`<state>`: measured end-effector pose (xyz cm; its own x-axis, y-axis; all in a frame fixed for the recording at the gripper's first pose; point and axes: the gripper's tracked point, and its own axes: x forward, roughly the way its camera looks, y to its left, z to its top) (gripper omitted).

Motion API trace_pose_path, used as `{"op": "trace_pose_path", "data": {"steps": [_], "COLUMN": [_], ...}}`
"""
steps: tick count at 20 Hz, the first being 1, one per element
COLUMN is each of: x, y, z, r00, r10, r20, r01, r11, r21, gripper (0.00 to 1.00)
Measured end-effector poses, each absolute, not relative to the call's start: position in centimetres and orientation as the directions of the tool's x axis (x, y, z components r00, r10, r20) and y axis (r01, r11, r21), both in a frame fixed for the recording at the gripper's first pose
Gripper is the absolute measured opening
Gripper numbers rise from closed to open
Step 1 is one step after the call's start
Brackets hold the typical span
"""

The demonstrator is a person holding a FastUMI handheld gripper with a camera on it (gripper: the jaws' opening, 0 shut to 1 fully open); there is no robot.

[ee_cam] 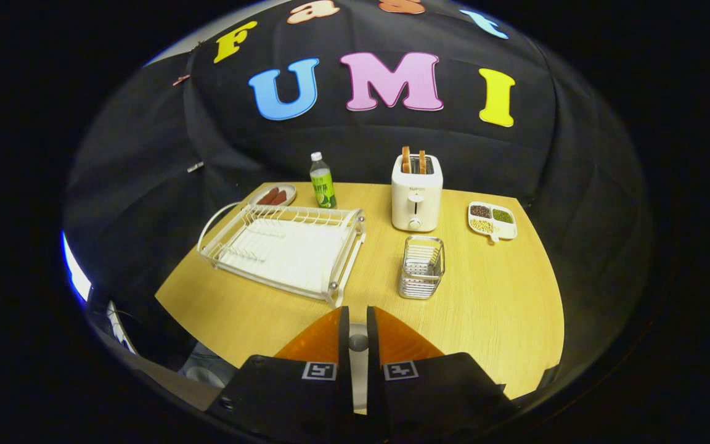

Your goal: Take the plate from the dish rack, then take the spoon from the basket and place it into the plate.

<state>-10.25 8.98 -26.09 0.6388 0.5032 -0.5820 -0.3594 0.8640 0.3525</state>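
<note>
Two fingers of the gripper (358, 311) are seen drawn close together, with only a narrow gap left between them. In that gap a pale strip with a rounded grey part is visible (what it is cannot be told, nor whether the fingers press on it).

The wooden table (484, 296) is spread out ahead of the fingers. The dish rack (287, 246) is set just ahead of them and to the left, its white wires raised over a white tray, and one of its corners is nearest the fingertips. The basket (421, 266), made of metal wire, is stood upright just ahead and slightly to the right, beside the rack but apart from it.

Beyond the basket a white toaster (416, 197) is placed, and two slices of bread (413, 160) are held upright in its slots. A bottle (323, 182) with a green label is stood behind the rack's far edge, and next to it a small dish (273, 195) with reddish sausages is laid. To the right of the toaster a divided dish (492, 221) is set, its compartments filled with dark, green and pale grains.
</note>
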Motion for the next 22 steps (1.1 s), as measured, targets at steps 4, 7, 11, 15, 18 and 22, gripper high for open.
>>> {"op": "trace_pose_path", "data": {"steps": [4, 7, 11, 15, 18, 22], "x": [-12.2, -12.9, -16.1, -17.6, -17.9, -17.4], "y": [10.5, 10.5, 10.0, 10.6, 10.9, 10.1], "z": [-28.6, -29.0, -31.8, -35.6, -37.9, -41.2], "r00": [0.625, 0.612, 0.542, 0.47, 0.426, 0.4], "r10": [0.525, 0.544, 0.563, 0.562, 0.548, 0.477], "r20": [-0.578, -0.574, -0.624, -0.68, -0.72, -0.783], "r01": [-0.385, -0.412, -0.445, -0.437, -0.423, -0.419], "r11": [0.851, 0.839, 0.822, 0.818, 0.824, 0.854], "r21": [0.357, 0.355, 0.355, 0.373, 0.377, 0.308], "gripper": [0.13, 0.13, 0.13, 0.13, 0.13, 0.16]}}
